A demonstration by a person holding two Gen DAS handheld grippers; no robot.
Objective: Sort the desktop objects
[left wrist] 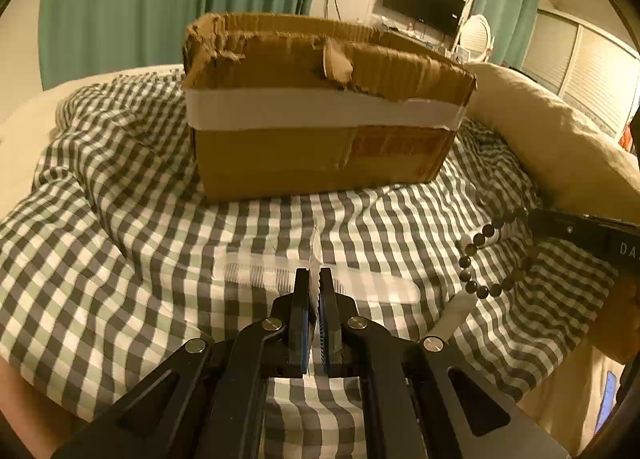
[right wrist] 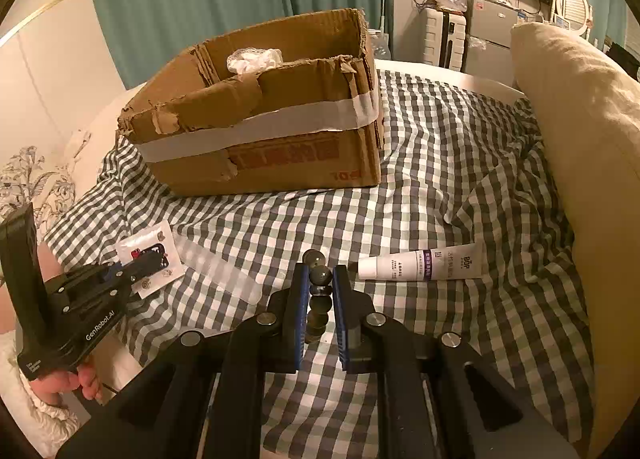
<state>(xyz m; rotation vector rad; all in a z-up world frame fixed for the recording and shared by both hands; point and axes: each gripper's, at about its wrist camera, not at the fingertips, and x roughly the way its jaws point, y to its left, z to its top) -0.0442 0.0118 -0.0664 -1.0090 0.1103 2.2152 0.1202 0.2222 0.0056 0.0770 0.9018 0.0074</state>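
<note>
My left gripper (left wrist: pixel 315 275) is shut on a thin white card packet (left wrist: pixel 316 247), which shows edge-on between the pads. In the right wrist view the same left gripper (right wrist: pixel 158 255) holds that packet (right wrist: pixel 140 243) low over the checked bedcover, with small trinkets visible on it. My right gripper (right wrist: pixel 320 279) is shut on a dark bead bracelet (right wrist: pixel 321 276); its loop (left wrist: pixel 480 263) shows at the right of the left wrist view. An open, torn cardboard box (left wrist: pixel 320 163) (right wrist: pixel 280 163) with a white tape band stands straight ahead of both grippers.
A white tube of cream (right wrist: pixel 420 265) lies on the cover right of the right gripper. A clear plastic strip (right wrist: pixel 224 271) lies between the grippers. Crumpled white plastic (right wrist: pixel 256 59) sits inside the box. A beige pillow (right wrist: pixel 580 139) borders the right side.
</note>
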